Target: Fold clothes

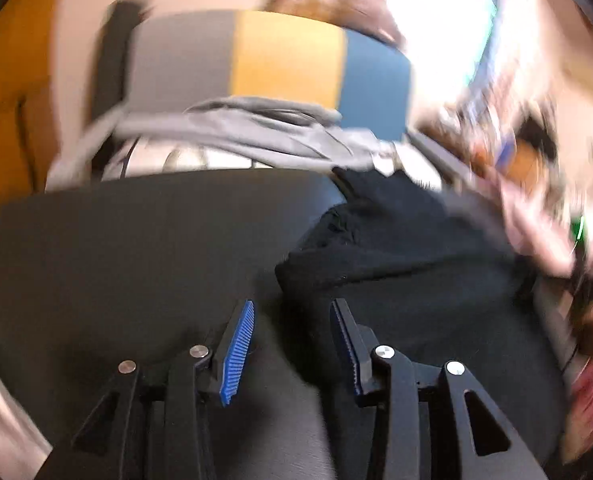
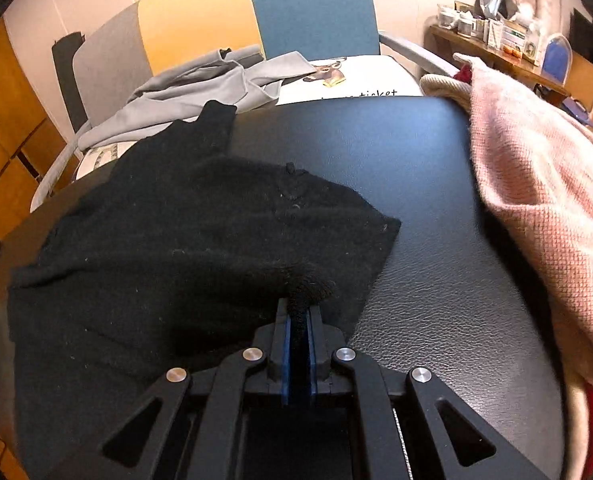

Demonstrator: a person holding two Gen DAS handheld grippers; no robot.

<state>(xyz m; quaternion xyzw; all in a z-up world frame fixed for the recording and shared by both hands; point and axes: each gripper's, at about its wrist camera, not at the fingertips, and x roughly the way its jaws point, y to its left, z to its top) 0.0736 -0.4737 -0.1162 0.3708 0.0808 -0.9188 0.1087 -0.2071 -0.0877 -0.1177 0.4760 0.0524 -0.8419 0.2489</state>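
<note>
Right tool (image 2: pixel 298 316) pinches the black sweater (image 2: pixel 184 232) on the table (image 2: pixel 436 240); left tool (image 1: pixel 292 320) hangs open

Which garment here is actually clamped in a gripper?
The black knit garment: the right gripper is shut on its edge. The pink knit and grey garment lie untouched.

A black leather-look table (image 2: pixel 416 208) carries a black knit garment (image 2: pixel 176 232) and, at its right edge, a pink knit (image 2: pixel 544 184).
</note>
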